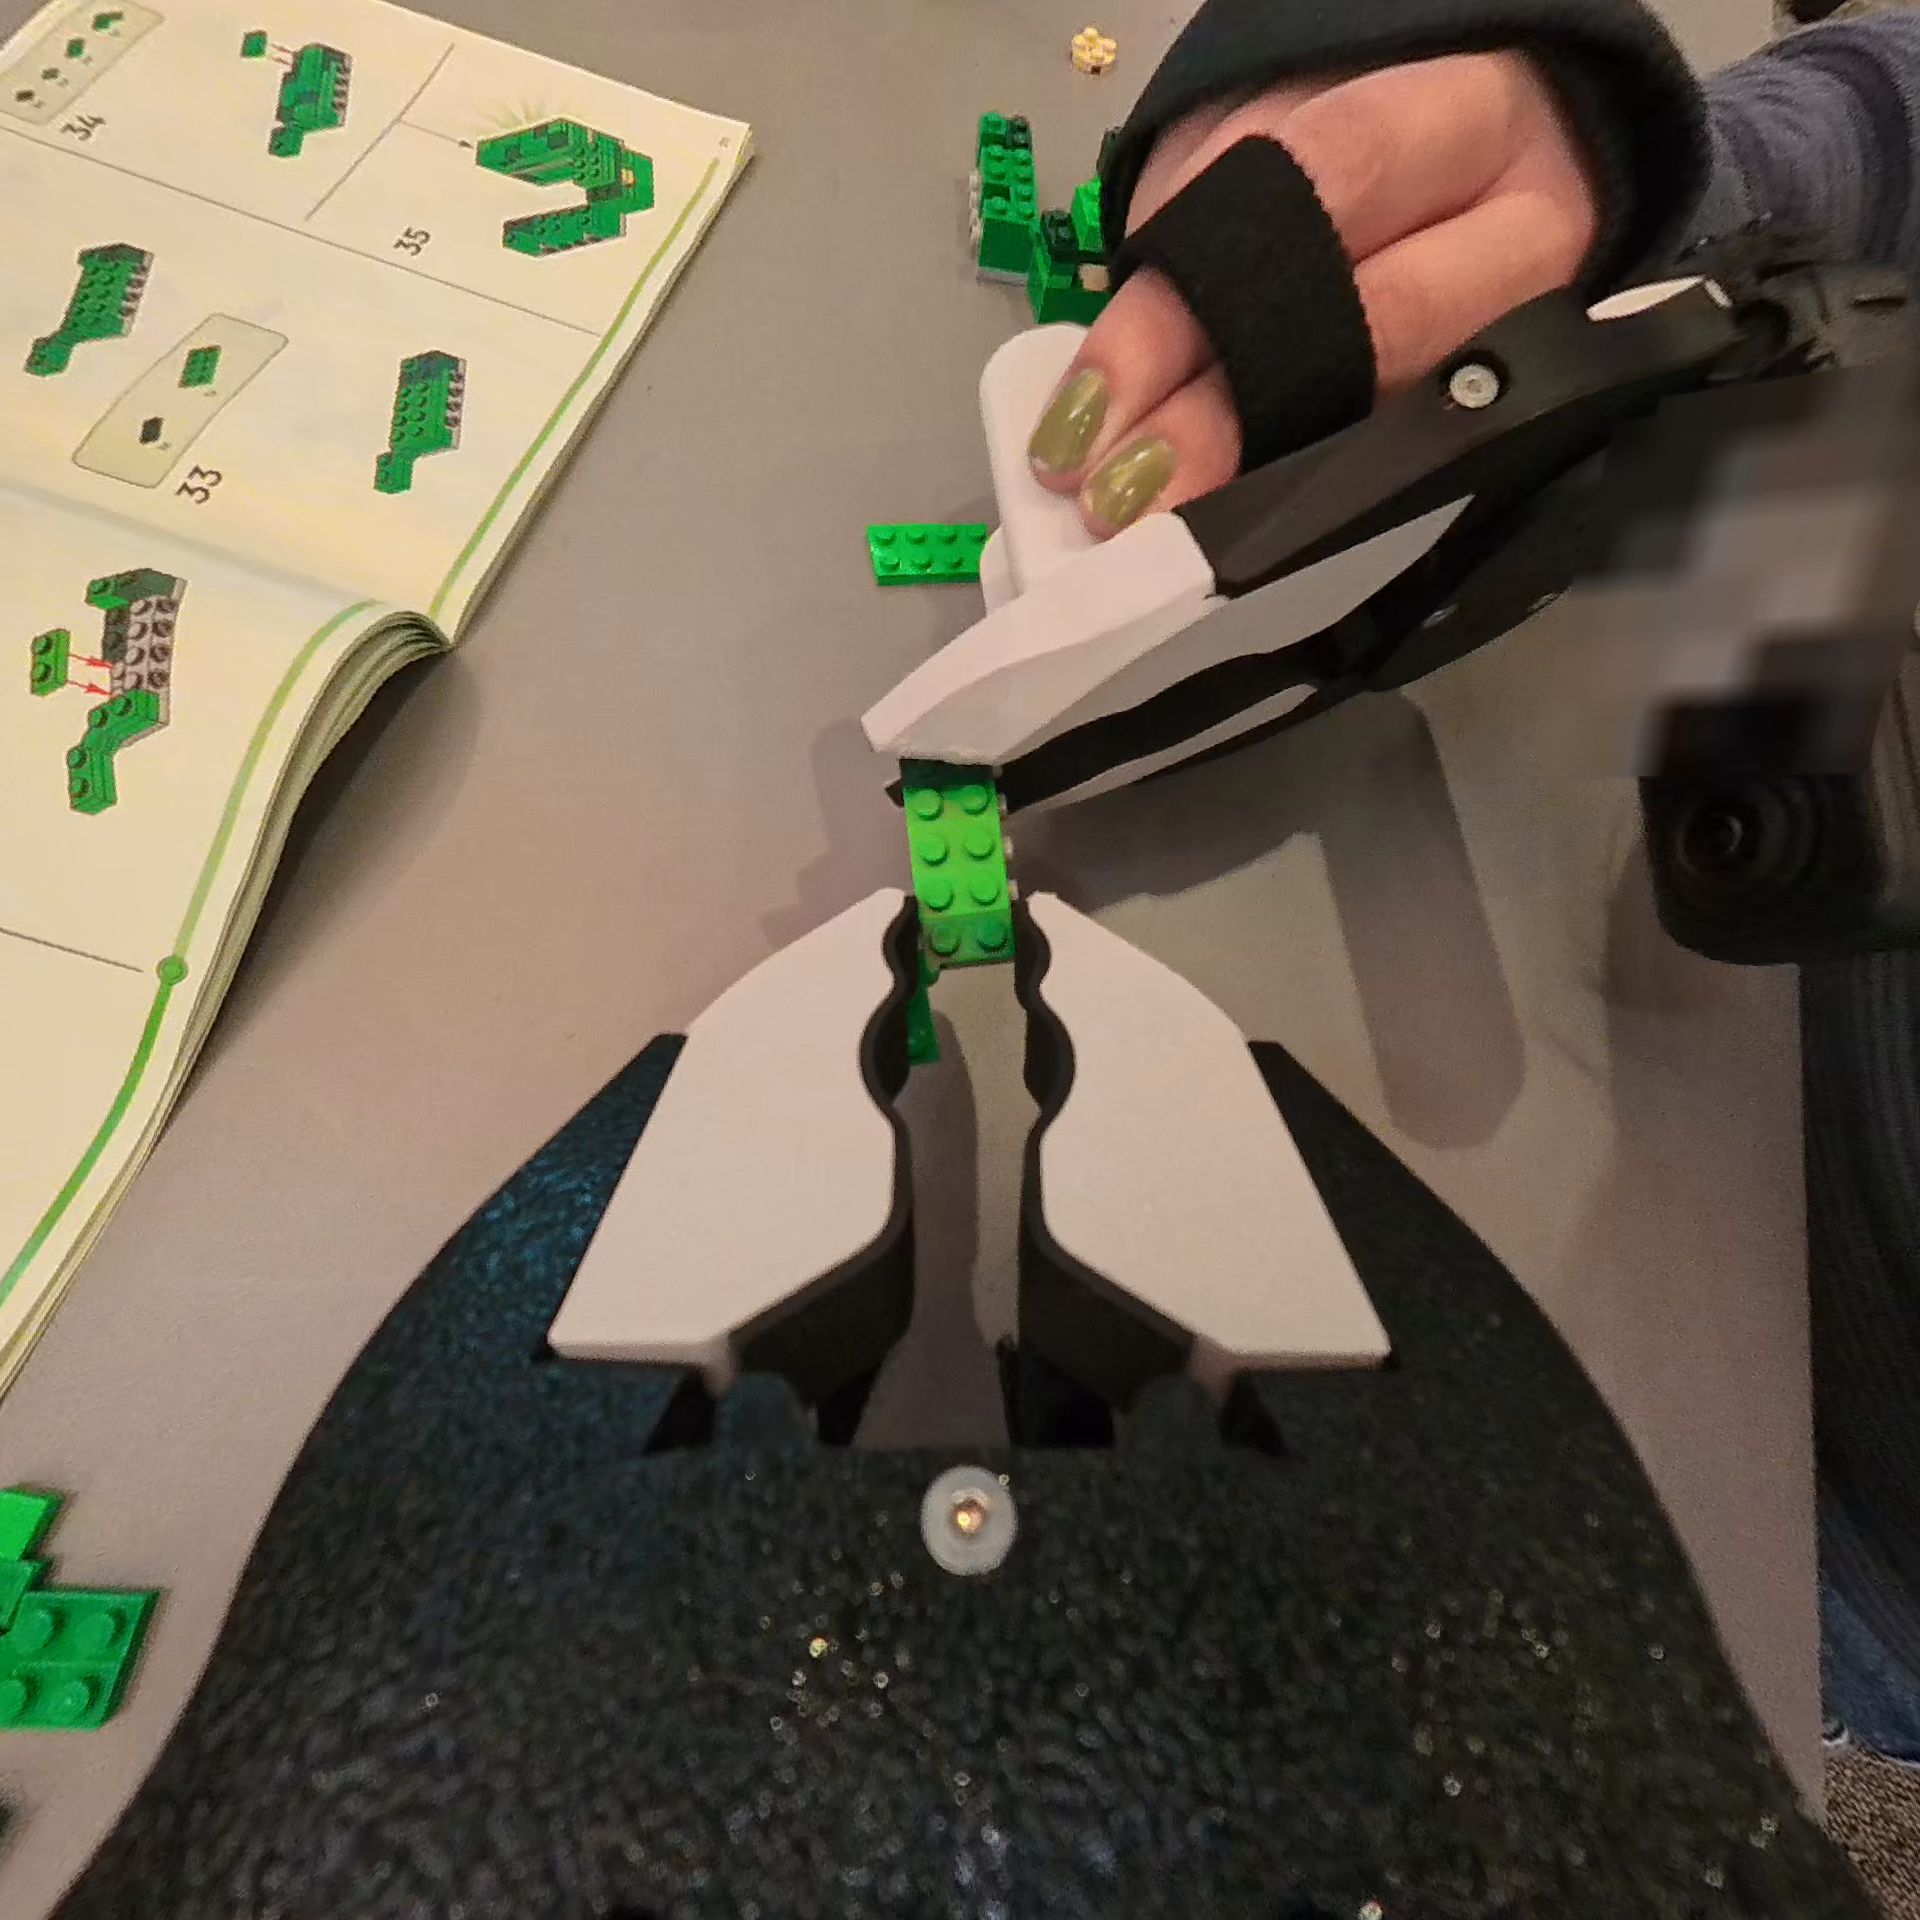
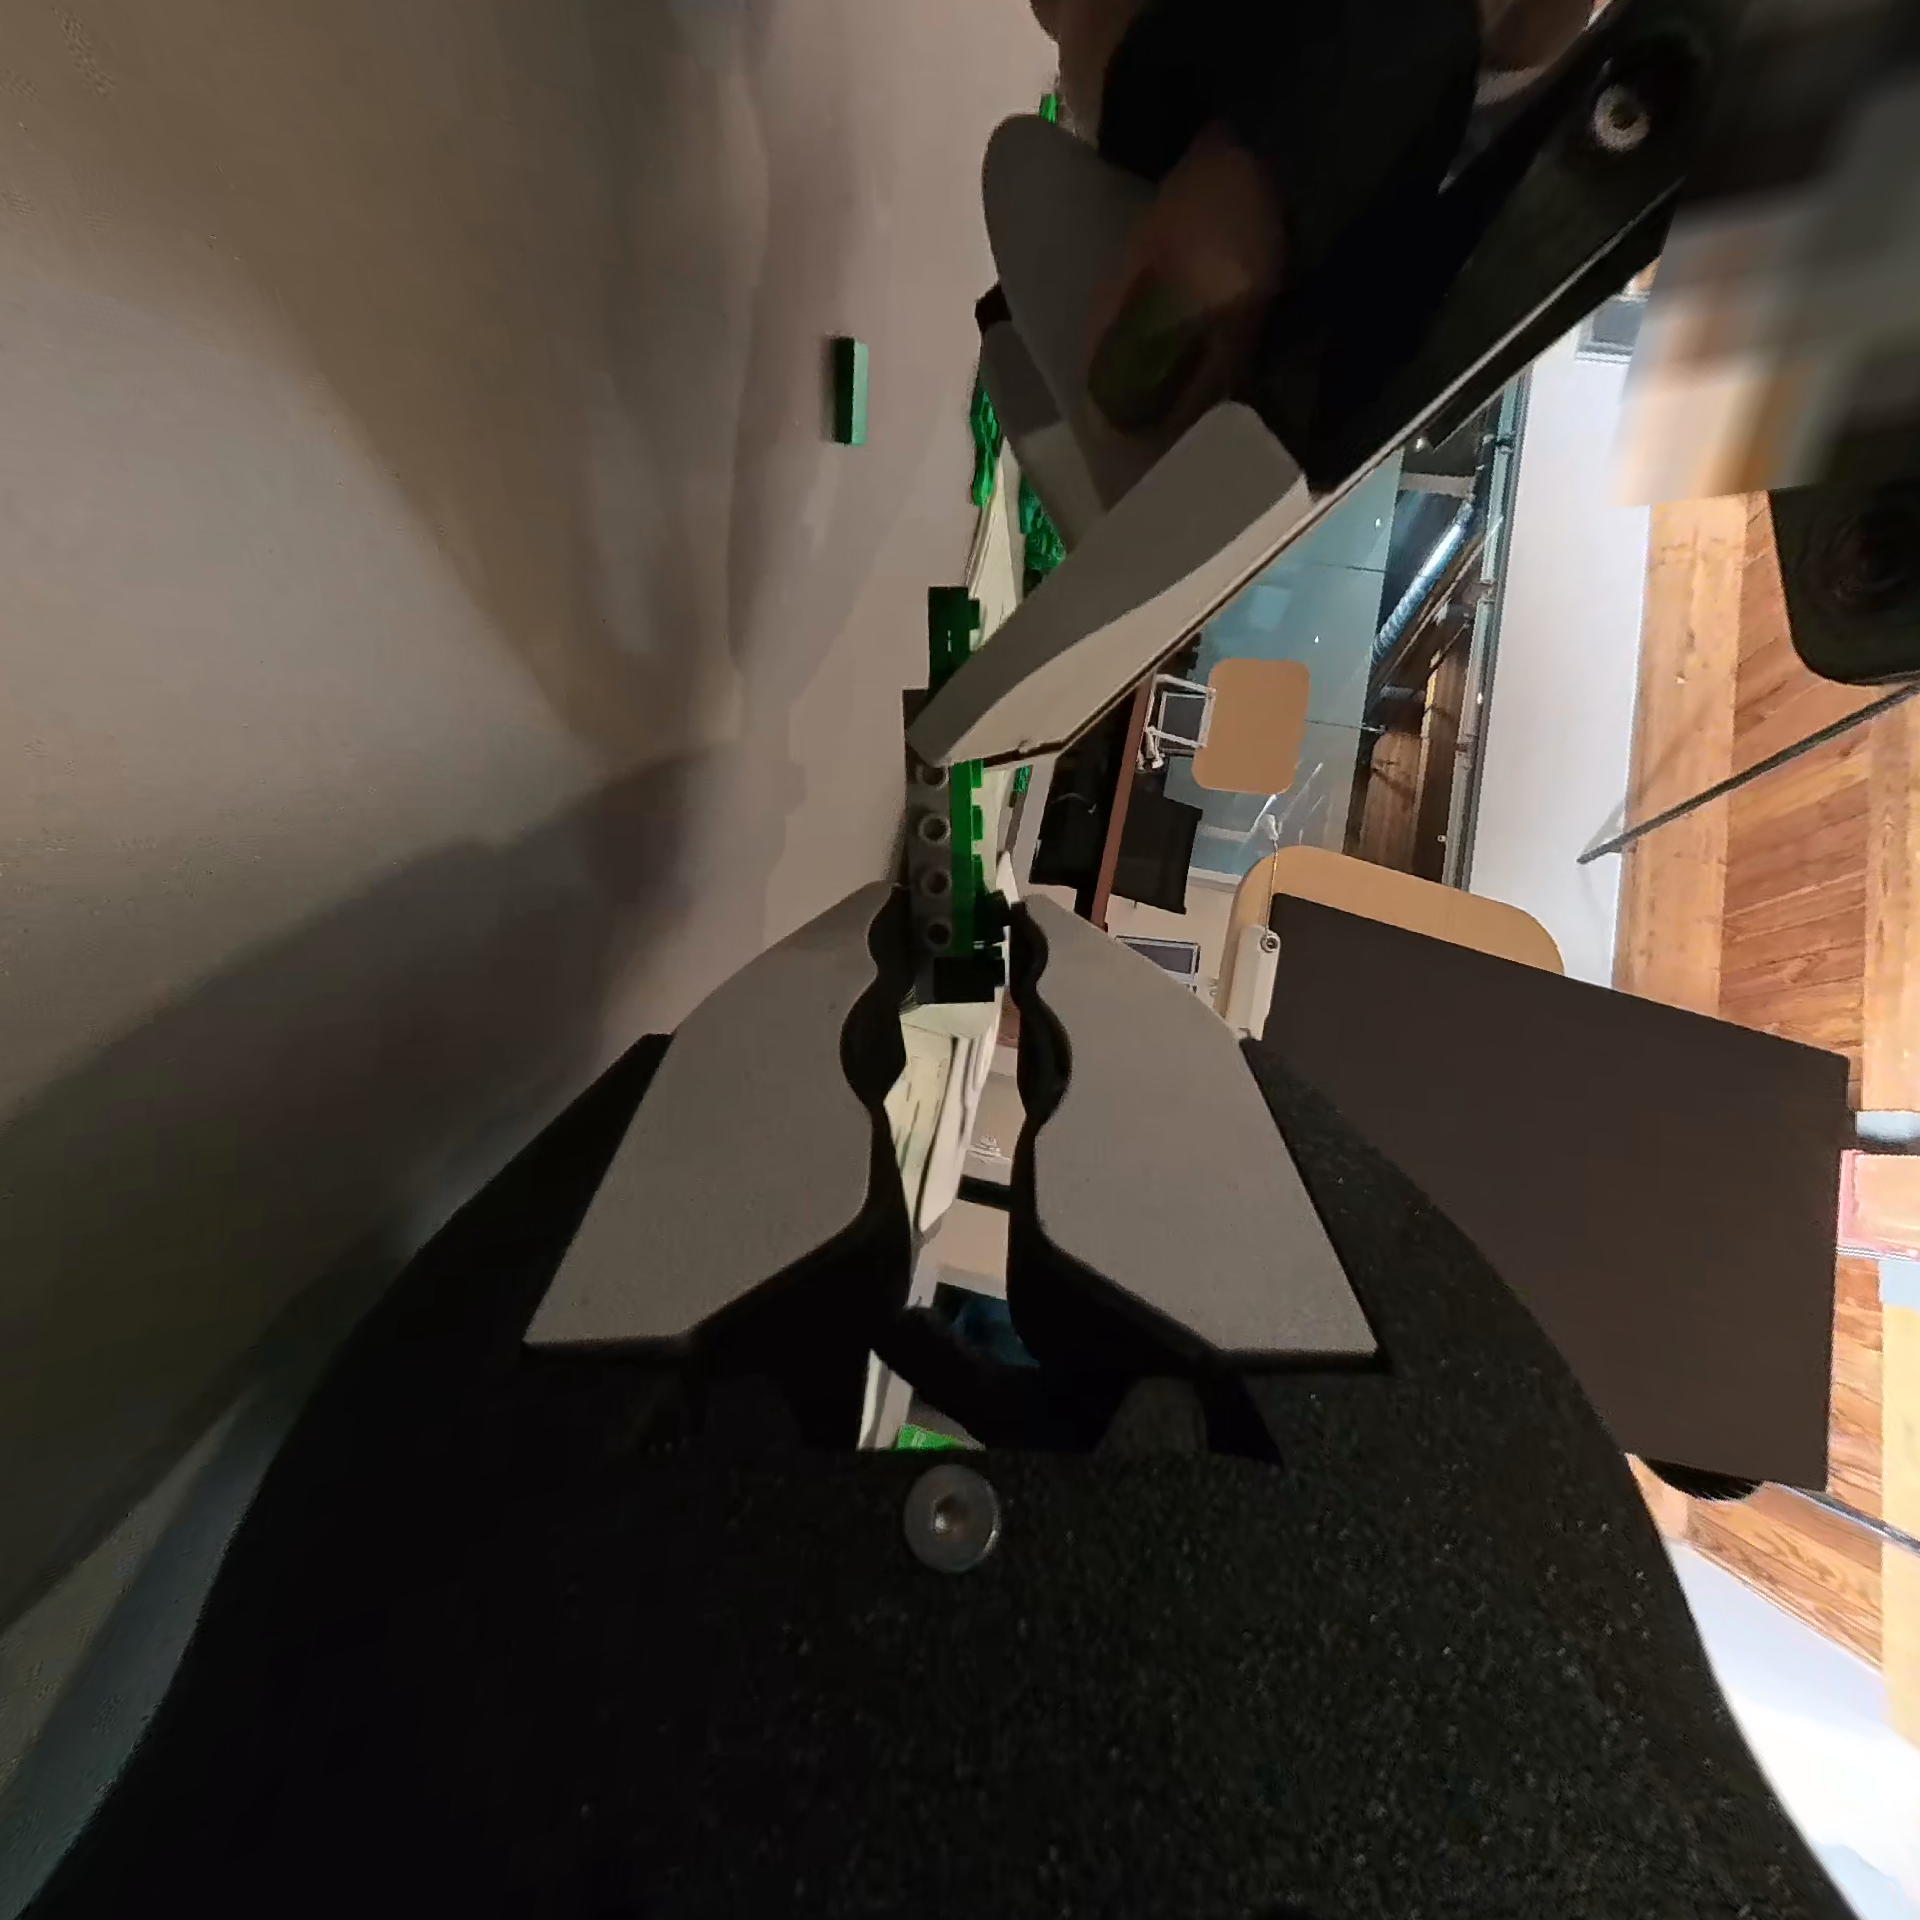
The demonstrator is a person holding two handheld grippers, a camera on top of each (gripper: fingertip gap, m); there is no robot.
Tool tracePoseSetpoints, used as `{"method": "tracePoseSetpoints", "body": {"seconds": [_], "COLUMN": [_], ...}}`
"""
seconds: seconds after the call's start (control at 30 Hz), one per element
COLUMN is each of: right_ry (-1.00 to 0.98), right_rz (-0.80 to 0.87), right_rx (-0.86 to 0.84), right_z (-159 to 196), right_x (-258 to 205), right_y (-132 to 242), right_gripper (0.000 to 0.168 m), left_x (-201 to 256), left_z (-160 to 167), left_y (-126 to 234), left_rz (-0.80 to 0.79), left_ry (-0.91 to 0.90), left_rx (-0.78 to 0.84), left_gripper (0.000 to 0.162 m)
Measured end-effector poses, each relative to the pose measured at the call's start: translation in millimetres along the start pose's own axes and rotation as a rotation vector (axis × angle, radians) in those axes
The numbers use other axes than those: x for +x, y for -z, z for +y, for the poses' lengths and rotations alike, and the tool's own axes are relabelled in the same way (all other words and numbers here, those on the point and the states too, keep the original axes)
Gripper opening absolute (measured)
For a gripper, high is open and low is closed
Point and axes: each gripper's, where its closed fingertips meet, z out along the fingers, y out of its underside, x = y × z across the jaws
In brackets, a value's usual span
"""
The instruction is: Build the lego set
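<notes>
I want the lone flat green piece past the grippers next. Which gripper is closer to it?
Right. The right gripper, pinching the far end of the green build, passes just beside the flat green piece; the left gripper grips the near end, farther back.

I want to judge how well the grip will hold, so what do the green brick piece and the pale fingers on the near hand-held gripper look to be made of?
The green brick piece looks like hard glossy moulded plastic: crisp studs with highlights. The pale fingers of the left hand-held gripper look like matte rigid plastic, possibly printed, with a darker wavy inner lining that may be rubbery; that is uncertain.
</notes>
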Motion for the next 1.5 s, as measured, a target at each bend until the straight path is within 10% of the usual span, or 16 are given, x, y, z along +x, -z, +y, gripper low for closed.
{"method": "tracePoseSetpoints", "body": {"seconds": [0.3,0.4,0.63,1.5], "right_ry": [-0.306,-0.450,-0.599,-0.734], "right_rz": [-0.113,-0.226,-0.440,-0.566], "right_rx": [0.106,0.099,0.091,0.290], "right_z": [-1.3,1.3,-1.9,-12.2], "right_x": [0.2,-1.9,-7.3,26.4], "right_y": [6.3,5.8,8.9,32.8], "right_gripper": [0.016,0.016,0.017,0.017], "left_x": [7.4,0.0,-6.0,18.0], "left_z": [-10.3,-19.2,-17.0,-41.2], "left_y": [4.8,8.3,1.2,16.9], "left_rz": [0.069,-0.058,-0.373,-0.192], "left_ry": [-0.024,-0.177,-0.661,-0.590], "left_rx": [0.081,0.117,0.018,0.322], "left_gripper": [0.018,0.041,0.035,0.012]}}
